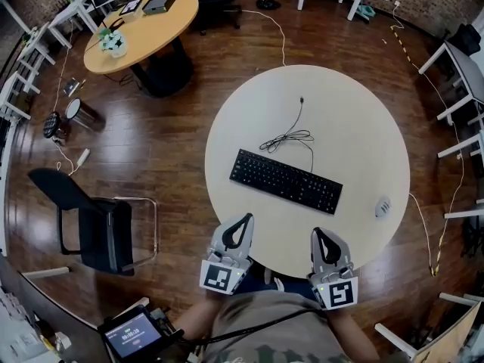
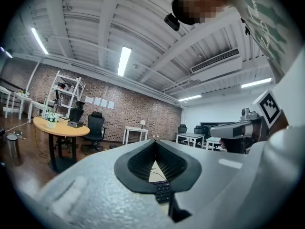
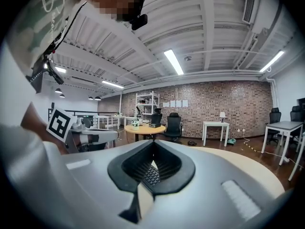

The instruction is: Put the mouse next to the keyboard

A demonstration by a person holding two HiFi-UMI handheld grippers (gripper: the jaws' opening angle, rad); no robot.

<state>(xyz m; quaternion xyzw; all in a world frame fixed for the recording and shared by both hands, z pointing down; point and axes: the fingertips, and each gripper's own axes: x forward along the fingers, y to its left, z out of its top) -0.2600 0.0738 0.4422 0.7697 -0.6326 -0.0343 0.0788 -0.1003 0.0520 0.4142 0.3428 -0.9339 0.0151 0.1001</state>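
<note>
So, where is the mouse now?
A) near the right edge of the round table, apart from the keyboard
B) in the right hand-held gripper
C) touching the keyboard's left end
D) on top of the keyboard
A: the head view shows the mouse near the round table's right edge, with bare tabletop between it and the keyboard.

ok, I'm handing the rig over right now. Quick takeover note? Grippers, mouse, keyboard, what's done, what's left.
Left gripper: shut, empty, over the near edge of the round table.
Right gripper: shut, empty, beside the left one at the same edge.
Keyboard: mid-table, lying at a slant.
Mouse: by the table's right rim, clear of the keyboard.
Done: nothing yet.
Left: open a gripper (the right looks nearer), pick up the mouse and set it next to the keyboard.
</note>
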